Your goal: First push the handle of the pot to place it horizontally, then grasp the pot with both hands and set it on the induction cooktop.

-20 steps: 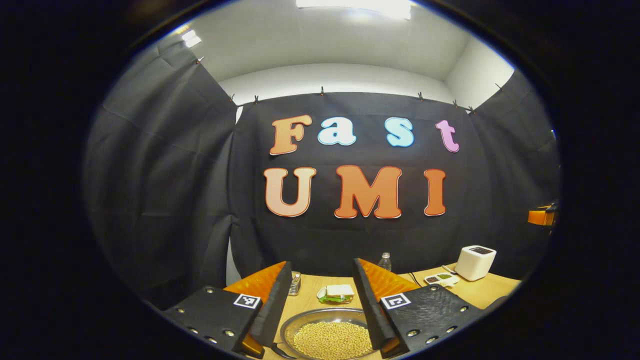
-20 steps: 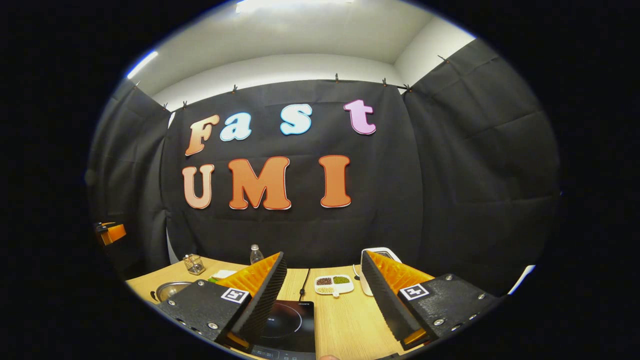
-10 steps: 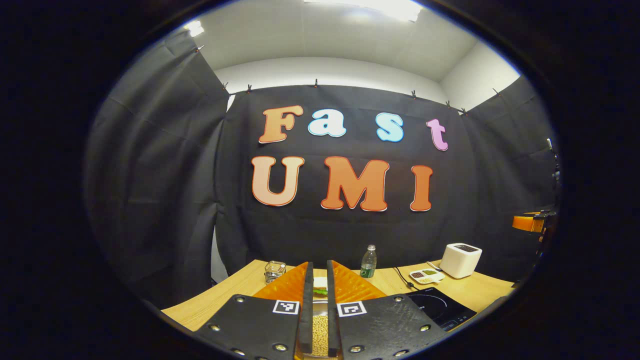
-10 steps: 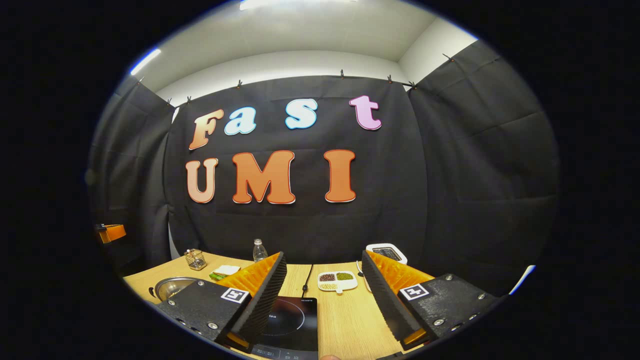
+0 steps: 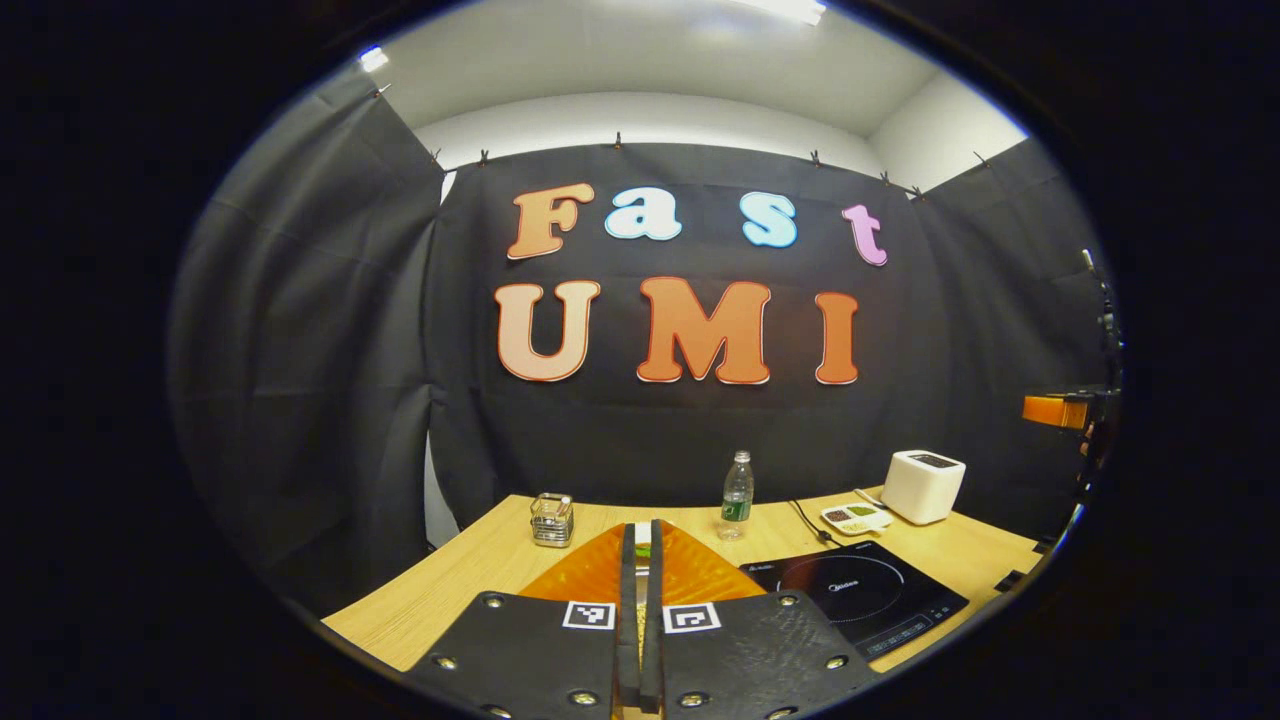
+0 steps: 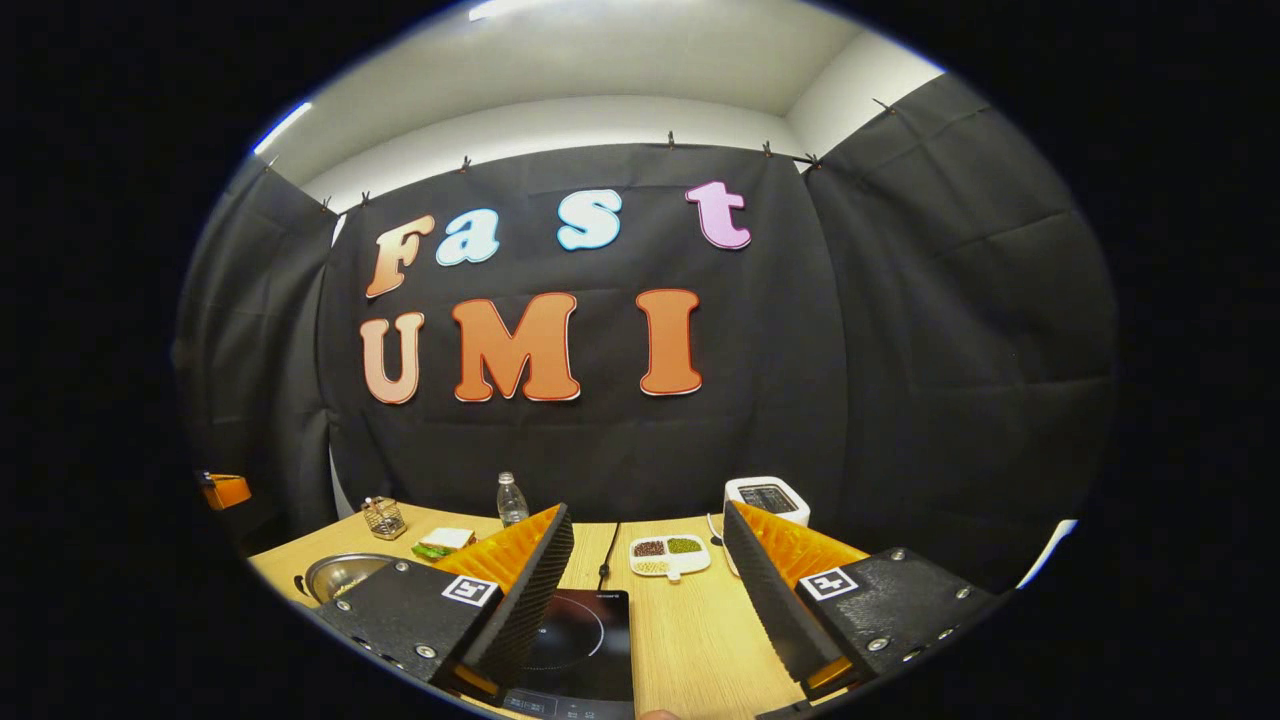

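The left gripper [image 5: 640, 610] had its fingers drawn together with only a slit between, holding nothing visible. The right gripper [image 6: 645, 590] stood wide, above the cooktop [image 6: 580, 645]. The pot [image 6: 340, 575] sat at the table's [image 6: 690, 650] far left, well apart from the cooktop.

Right gripper [image 6: 645, 585] seen at bottom of right gripper view, fingers spread wide apart, nothing held between them. Flat black glass induction cooktop [image 6: 585, 645] seen on light wooden table [image 6: 700, 640], partly hidden behind one finger. Round silver metal pot [image 6: 335, 575] placed far on left side, near table edge. Small white divided dish with coloured beans [image 6: 670, 557] located beyond cooktop. White box-shaped toaster [image 6: 768, 498] stood behind dish. Clear plastic bottle [image 6: 511, 499], small wire basket [image 6: 384, 518] and sandwich [image 6: 440, 545] noted at back left.
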### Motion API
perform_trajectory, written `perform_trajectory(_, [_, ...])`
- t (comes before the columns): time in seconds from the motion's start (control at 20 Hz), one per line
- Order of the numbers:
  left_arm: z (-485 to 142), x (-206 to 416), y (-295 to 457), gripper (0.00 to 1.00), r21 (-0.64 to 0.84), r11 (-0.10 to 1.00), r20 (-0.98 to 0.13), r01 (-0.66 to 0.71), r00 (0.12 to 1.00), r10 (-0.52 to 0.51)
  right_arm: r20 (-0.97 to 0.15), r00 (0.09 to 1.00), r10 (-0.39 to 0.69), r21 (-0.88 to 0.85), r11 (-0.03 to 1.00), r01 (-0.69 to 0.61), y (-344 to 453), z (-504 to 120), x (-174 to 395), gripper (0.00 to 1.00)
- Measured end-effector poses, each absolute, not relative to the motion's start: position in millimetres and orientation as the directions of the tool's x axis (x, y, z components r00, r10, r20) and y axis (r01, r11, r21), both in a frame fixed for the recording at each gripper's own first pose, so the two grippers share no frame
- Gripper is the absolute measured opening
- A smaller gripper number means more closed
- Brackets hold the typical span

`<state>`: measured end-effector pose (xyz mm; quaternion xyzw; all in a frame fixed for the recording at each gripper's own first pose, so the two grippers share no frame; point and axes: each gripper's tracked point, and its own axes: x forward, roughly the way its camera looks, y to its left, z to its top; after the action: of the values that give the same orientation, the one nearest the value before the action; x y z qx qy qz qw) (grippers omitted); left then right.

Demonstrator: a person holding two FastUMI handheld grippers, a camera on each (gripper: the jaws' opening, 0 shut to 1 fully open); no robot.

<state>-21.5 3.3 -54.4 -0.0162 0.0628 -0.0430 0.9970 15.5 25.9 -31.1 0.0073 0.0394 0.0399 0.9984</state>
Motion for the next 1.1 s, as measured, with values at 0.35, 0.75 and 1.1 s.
perform_trajectory(0.35, [-110, -46, 11, 0.03, -0.039, 0.997, -0.249, 0.072, 0.965, -0.079, -0.083, 0.993, 0.087, 0.014, 0.996, -0.086, 32, -35, 20, 0.94])
perform_trajectory(0.75, [-174, -77, 23, 0.03, -0.049, 0.997, -0.403, 0.052, 0.913, -0.067, -0.100, 0.989, 0.105, -0.004, 0.994, -0.106, 45, -42, 19, 0.94])
perform_trajectory(1.1, [-225, -107, 34, 0.03, -0.068, 0.997, -0.529, 0.029, 0.846, -0.061, -0.101, 0.989, 0.106, -0.001, 0.994, -0.107, 49, -40, 20, 0.94])
